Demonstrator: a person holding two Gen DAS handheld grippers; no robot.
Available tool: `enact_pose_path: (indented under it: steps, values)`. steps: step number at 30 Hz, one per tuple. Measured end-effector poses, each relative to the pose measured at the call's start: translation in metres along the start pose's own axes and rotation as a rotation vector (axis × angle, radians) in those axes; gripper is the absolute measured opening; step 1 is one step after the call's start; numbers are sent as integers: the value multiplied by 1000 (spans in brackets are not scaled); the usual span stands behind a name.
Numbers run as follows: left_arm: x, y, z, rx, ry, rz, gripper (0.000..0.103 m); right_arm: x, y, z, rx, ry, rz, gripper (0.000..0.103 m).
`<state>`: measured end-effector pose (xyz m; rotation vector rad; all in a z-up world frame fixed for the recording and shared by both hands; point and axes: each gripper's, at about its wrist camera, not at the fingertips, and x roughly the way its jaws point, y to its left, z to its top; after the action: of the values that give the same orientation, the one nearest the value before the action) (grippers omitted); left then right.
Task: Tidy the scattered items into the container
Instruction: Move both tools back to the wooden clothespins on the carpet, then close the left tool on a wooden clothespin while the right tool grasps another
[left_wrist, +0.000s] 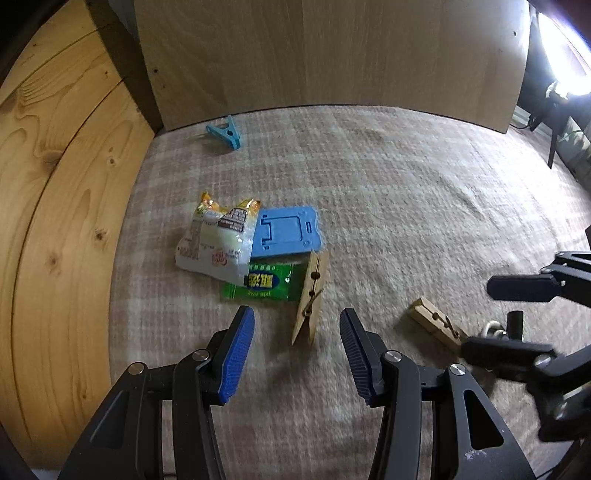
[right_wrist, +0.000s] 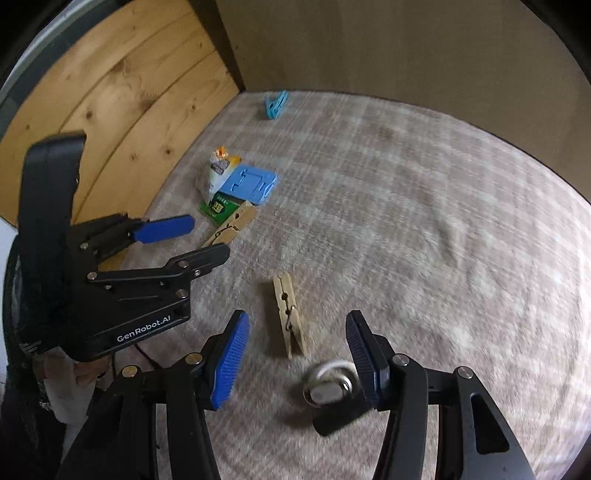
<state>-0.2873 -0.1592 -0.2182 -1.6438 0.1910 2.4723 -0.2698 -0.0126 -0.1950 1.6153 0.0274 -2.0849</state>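
Left hand-held gripper (left_wrist: 297, 356) hung apart over one wooden clothespin (left_wrist: 311, 299), right hand-held gripper (right_wrist: 297, 358) apart above another wooden peg (right_wrist: 289, 319), so I reckoned both lined up for grabs.

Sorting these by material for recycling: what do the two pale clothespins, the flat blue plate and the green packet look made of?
Both pale clothespins: bare unvarnished wood, matte, grain faint, with wire springs. Flat blue plate: moulded plastic, probably, uniform matte colour, rounded corners, raised ribs. Green packet: thin printed plastic film, likely, slightly glossy and crinkled.
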Motion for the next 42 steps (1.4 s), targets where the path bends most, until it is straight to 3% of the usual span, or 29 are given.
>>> enact_pose_path:
  steps: [6,8,12,15,23,32,37,42]
  values:
    - [9,1,0,10,6,-1,37,21,4,6,-35,49,-10,42]
    - [8,0,0,11,8,-14,25,26,6,5,-48,64,-23,41]
    - [9,-3,-1,-1,8,-14,14,28,15,4,-99,34,-76,29]
    - [7,-3,-5,-37,11,-23,14,28,11,3,-95,33,-69,11]
    - [-16,-6,-40,-125,17,-48,14,11,-10,-16,3,18,37,11]
    - [-67,-38,-62,-113,-36,-67,14,-47,-35,-54,96,-88,118,11]
    - [-88,-90,-55,-56,-75,-108,14,-86,-59,-73,148,-159,112,11]
    - [-93,-161,-40,41,-100,-179,14,-138,-103,-125,232,-230,63,11]
